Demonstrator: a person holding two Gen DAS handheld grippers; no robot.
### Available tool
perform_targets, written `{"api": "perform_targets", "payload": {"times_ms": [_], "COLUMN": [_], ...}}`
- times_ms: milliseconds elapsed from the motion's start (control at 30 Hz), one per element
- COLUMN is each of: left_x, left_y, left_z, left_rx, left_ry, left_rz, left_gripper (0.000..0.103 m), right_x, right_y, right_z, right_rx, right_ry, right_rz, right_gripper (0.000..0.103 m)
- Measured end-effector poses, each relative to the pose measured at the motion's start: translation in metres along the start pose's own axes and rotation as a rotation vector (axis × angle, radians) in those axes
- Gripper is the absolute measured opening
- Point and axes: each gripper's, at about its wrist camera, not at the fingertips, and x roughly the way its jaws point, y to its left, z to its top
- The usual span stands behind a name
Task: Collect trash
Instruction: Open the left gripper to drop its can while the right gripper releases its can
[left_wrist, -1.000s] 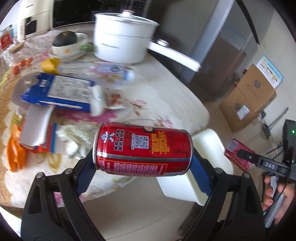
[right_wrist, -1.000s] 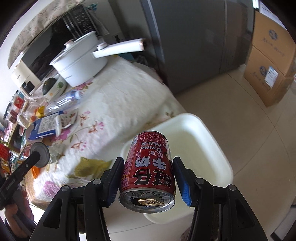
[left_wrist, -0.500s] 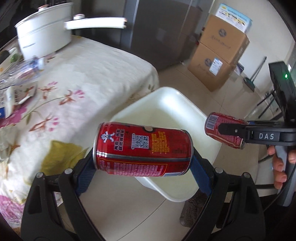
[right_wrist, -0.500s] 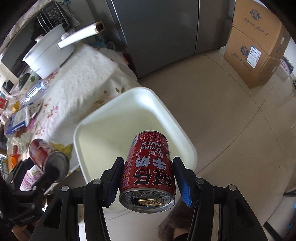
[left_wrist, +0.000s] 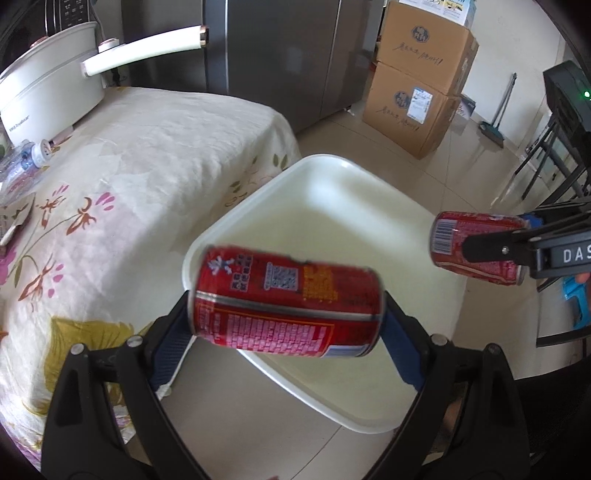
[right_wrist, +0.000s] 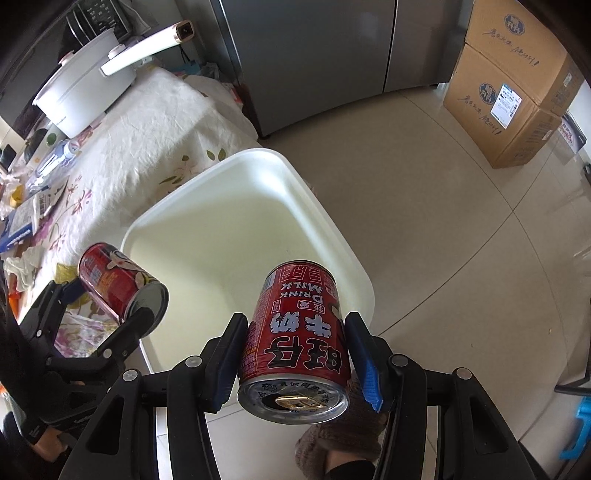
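Cans held over white bin (left_wrist: 369, 424) for dropping: left gripper (left_wrist: 288, 328) w/ fingers pinching sideways can (left_wrist: 284, 302) end to end, apparently slipping; right gripper (right_wrist: 295, 354) fingers clamped on upright-ish can (right_wrist: 295, 332). Bin set beside surface (left_wrist: 147, 155) for easy reach.

Each gripper is built of matte black plastic arms joined by silver round-head screws. The left gripper (left_wrist: 286, 321) carries dark navy pads. The right gripper (right_wrist: 295, 350) carries brighter blue pads (right_wrist: 367, 363); white "DAS" lettering is printed on its side, and a light blue handle part (left_wrist: 576, 302) is seen beneath.
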Motion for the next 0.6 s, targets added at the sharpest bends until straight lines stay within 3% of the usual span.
{"api": "perform_targets", "payload": {"times_ms": [200,600], "left_x": [-0.013,-0.048], "left_y": [0.013,0.054], "left_z": [-0.001,-0.01], "left_rx": [-0.039,-0.155], "left_ry": [-0.008,0.006], "left_rz": [0.045,0.119], "left_gripper": [0.099,0.1], "right_x": [0.002,0.013], "right_y": [0.004,0.014], "right_z": [0.002,0.005], "right_rx": [-0.007,-0.014], "right_ry": [0.002,0.028], "right_rz": [-0.013,-0.046], "right_gripper": [0.056,0.056]}}
